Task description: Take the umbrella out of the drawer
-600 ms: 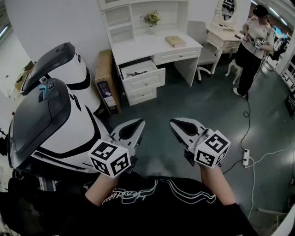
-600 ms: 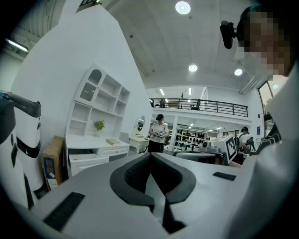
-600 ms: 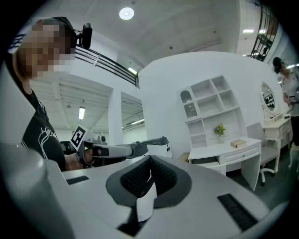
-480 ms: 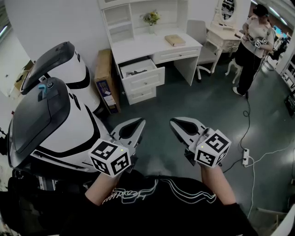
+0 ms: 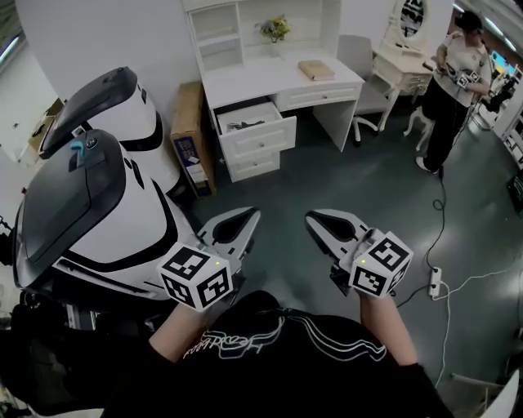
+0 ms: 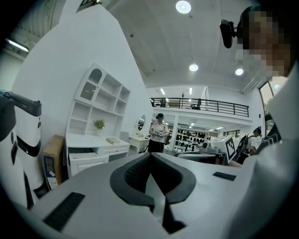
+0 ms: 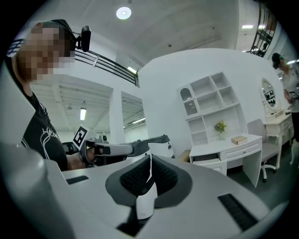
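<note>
Under the smooth white desk (image 5: 260,82), a boxy drawer (image 5: 261,140) juts.

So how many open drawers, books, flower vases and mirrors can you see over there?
Open drawer: 1
Book: 1
Flower vase: 1
Mirror: 1
Total: 4
</note>
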